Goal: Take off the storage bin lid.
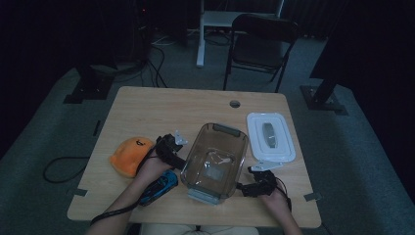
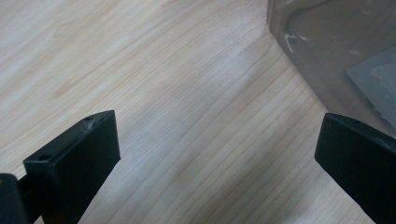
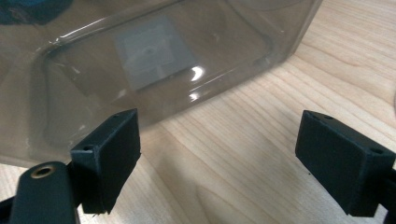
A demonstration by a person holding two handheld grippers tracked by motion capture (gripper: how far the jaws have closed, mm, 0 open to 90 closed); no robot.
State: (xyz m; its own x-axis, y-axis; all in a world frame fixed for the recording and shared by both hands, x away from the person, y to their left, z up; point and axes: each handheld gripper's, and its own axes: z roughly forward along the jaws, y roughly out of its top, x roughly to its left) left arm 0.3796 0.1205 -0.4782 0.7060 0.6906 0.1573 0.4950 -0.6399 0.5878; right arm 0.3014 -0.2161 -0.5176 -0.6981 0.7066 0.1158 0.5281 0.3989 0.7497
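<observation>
A clear plastic bin (image 1: 215, 159) with grey end clips stands in the middle of the wooden table (image 1: 147, 107), with nothing inside but a label on its bottom. Its white lid (image 1: 269, 136) lies flat to its right. My left gripper (image 1: 172, 145) sits at the bin's left side, open, with bare wood between its jaws in the left gripper view and the bin wall (image 2: 336, 51) at upper right. My right gripper (image 1: 246, 185) rests at the bin's near right corner, open, its jaws empty and the bin wall (image 3: 154, 60) just ahead.
An orange plush toy (image 1: 129, 154) lies left of the left gripper. A blue toy car (image 1: 160, 186) sits near the table's front edge under the left forearm. A folding chair (image 1: 259, 44) stands behind the table. A cable hole (image 1: 235, 104) marks the far edge.
</observation>
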